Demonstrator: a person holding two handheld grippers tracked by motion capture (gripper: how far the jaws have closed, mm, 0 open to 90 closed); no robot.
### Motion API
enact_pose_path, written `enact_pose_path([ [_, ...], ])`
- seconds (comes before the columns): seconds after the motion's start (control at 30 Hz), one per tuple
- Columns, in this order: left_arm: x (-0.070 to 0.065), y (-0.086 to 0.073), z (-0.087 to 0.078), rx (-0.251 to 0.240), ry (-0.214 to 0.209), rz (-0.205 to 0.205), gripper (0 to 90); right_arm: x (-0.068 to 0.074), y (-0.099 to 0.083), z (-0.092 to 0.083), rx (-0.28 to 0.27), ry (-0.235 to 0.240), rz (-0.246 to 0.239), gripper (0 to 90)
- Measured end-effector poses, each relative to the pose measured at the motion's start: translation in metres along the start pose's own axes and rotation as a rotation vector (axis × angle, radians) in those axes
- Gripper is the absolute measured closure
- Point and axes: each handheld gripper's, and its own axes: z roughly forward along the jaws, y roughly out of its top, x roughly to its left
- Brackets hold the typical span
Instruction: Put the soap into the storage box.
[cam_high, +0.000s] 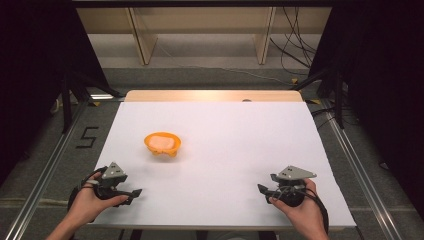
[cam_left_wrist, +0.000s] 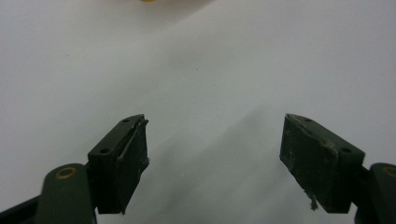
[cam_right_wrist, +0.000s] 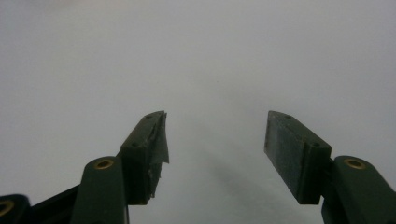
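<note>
The orange bowl (cam_high: 162, 143) rests left of centre on the white table (cam_high: 225, 150), ahead and slightly right of the left gripper (cam_high: 131, 194), which lies nearer than the right gripper (cam_high: 264, 192); both sets of jaws stand wide and empty

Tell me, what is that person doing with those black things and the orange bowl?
A person holds one tool in each hand near the front edge of the white table. The left tool and the right tool are both open and hold nothing. The orange bowl sits alone farther back, nearer the left tool, with something pale inside. Nothing touches it.
</note>
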Motion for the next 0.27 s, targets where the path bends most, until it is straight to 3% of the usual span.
enact_pose_path([
  [0.27,-0.0031,-0.0038,-0.0049,-0.004,0.007,0.018,23.1,0.0001,-0.0004,0.0004,0.008,0.004,0.01,39.5],
])
